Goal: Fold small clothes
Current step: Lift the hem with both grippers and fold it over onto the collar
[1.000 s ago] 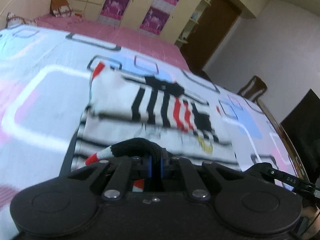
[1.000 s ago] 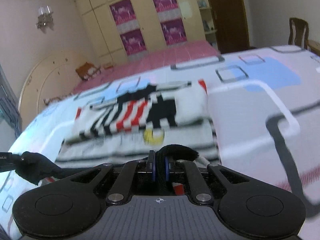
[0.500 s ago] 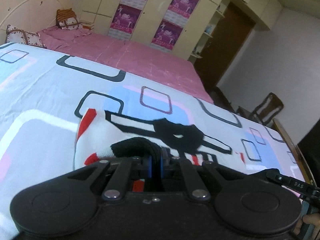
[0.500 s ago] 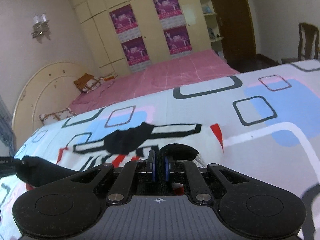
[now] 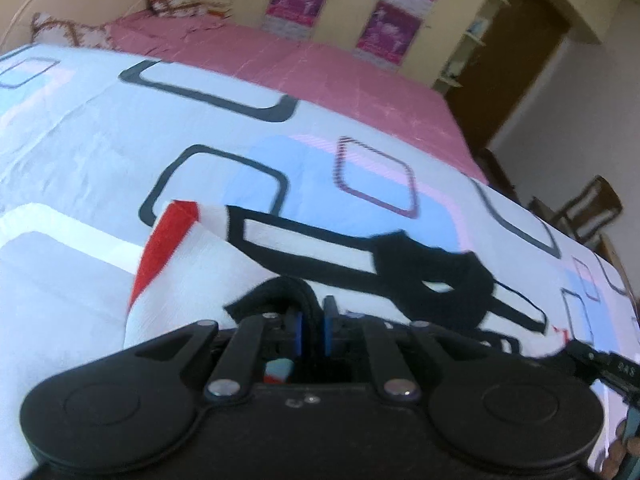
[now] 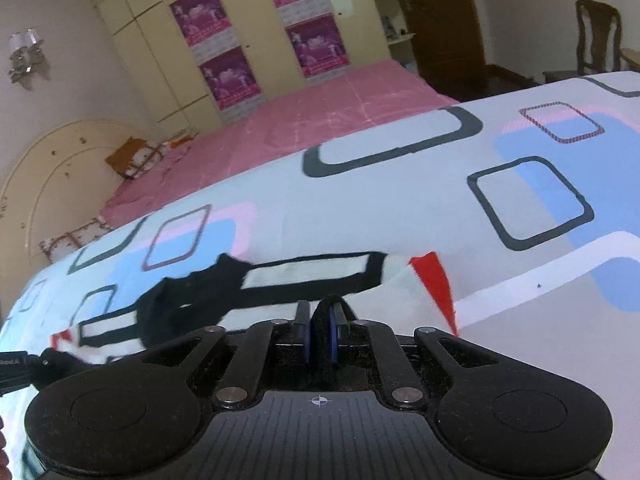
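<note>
A small white shirt (image 5: 192, 272) with black bands, red sleeve tips and a black collar (image 5: 432, 280) lies folded over on the patterned bedsheet (image 5: 100, 128). My left gripper (image 5: 313, 330) sits low over its near edge. Its jaws are opening, and the black hem (image 5: 276, 294) is still caught between the blue pads. In the right wrist view the same shirt (image 6: 312, 276) stretches to the left. My right gripper (image 6: 320, 336) is shut on a loop of black hem (image 6: 328, 308). Each gripper's tip shows at the edge of the other's view.
The white sheet with black, blue and pink squares gives way to a pink bedspread (image 5: 320, 68) further back. Beyond it stand a cream wardrobe with purple posters (image 6: 224, 52), a curved headboard (image 6: 52, 168), a dark door (image 6: 436, 20) and a wooden chair (image 6: 596, 36).
Both grippers carried the hem forward and down over the shirt. The striped front seen a second ago is now covered by the folded-over half. The view has dropped closer to the bed.
</note>
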Tool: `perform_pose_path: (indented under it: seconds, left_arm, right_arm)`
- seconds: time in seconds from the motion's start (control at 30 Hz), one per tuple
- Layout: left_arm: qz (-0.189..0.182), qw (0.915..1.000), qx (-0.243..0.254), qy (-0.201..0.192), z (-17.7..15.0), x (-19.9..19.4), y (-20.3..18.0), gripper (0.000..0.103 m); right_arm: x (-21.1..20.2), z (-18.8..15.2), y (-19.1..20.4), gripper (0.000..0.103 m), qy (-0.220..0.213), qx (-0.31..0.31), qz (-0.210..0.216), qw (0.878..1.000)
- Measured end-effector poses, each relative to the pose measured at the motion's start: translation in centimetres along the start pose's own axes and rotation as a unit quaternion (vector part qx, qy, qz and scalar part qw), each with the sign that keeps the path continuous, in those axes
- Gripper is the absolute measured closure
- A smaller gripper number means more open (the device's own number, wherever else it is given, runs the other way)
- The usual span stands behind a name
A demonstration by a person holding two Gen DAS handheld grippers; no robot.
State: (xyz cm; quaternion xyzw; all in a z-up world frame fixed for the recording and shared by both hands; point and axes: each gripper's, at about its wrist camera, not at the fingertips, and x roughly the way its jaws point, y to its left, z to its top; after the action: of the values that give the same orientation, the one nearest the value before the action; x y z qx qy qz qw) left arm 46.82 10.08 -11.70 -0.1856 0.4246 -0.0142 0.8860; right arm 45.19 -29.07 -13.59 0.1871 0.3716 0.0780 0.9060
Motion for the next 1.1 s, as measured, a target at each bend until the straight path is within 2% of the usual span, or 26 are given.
perform_pose_path:
  seconds: [0.07,0.13,0.17,0.2,0.23,0.3,0.37,0.5,0.57,0.6,0.63,0.67,0.7,0.8,0.83,0.9,1.03,1.1]
  left_arm:
    - [-0.002,0.9998,-0.021,-0.005,0.6,0.4,0.7,0.08]
    - [0.003,0.9996,-0.021,-0.021,1.2,-0.1,1.0,0.073]
    - [-0.004,0.9995,-0.019,-0.026,1.5,-0.5,1.2,0.066]
    - [-0.009,0.9993,-0.014,-0.032,1.7,-1.0,1.3,0.062]
    - [-0.008,0.9991,-0.008,-0.041,1.9,-1.6,1.5,0.053]
    - [-0.008,0.9985,0.007,-0.054,2.0,-2.5,1.9,0.045]
    - [-0.008,0.9982,0.029,-0.051,1.9,-2.5,1.8,0.043]
    - [-0.003,0.9964,0.083,-0.016,0.7,-0.6,0.6,0.045]
    - [0.001,0.995,0.1,0.0,0.1,0.5,0.1,0.052]
    - [0.007,0.9938,0.11,0.003,-0.2,1.0,-0.2,0.054]
    - [0.014,0.9927,0.119,0.001,-0.5,1.3,-0.4,0.059]
    - [0.021,0.9916,0.128,-0.003,-0.7,1.5,-0.6,0.064]
    - [0.025,0.9905,0.135,-0.005,-0.8,1.6,-0.7,0.067]
    - [0.028,0.9896,0.141,0.001,-1.0,1.8,-0.9,0.091]
    - [0.032,0.9884,0.148,-0.001,-1.2,1.8,-1.0,0.098]
    - [0.035,0.9858,0.164,-0.01,-1.5,1.6,-1.2,0.098]
    - [0.025,0.9857,0.162,-0.04,-1.5,0.4,-1.3,0.098]
    - [0.023,0.9849,0.159,-0.064,-1.1,-0.5,-1.5,0.098]
  right_arm:
    - [0.7,0.2,-0.5,0.095,-0.001,0.01,-0.006,1.0]
    - [0.9,0.4,-0.9,0.094,-0.015,0.011,-0.015,1.0]
    - [0.8,0.6,-1.1,0.093,-0.018,0.009,-0.015,1.0]
    - [0.8,0.7,-1.3,0.082,-0.016,0.009,-0.009,1.0]
    - [0.6,0.8,-1.5,0.053,-0.017,0.008,-0.004,1.0]
    - [-0.1,0.8,-1.9,0.025,-0.037,0.005,-0.011,0.999]
    - [-0.4,1.0,-2.2,0.025,-0.041,0.004,0.002,0.999]
    - [0.2,0.9,-1.5,0.026,-0.019,-0.02,0.026,0.999]
    - [0.9,0.4,-0.7,0.026,-0.007,-0.048,0.026,0.999]
    - [1.3,0.2,-0.4,0.034,-0.001,-0.055,0.025,0.998]
    - [1.8,0.0,-0.4,0.047,0.01,-0.057,0.026,0.998]
    - [2.3,-0.1,-0.4,0.051,0.021,-0.055,0.028,0.998]
    - [2.8,-0.1,-0.4,0.052,0.03,-0.056,0.029,0.998]
    - [3.7,-0.3,-0.2,0.052,0.037,-0.071,0.022,0.997]
    - [3.7,-0.4,0.0,0.063,0.036,-0.078,0.023,0.996]
    - [4.0,-0.6,0.6,0.095,0.043,-0.102,0.02,0.994]
    - [3.8,-0.8,0.7,0.095,0.037,-0.109,0.027,0.993]
    - [3.0,-0.4,0.6,0.095,0.013,-0.101,0.03,0.994]
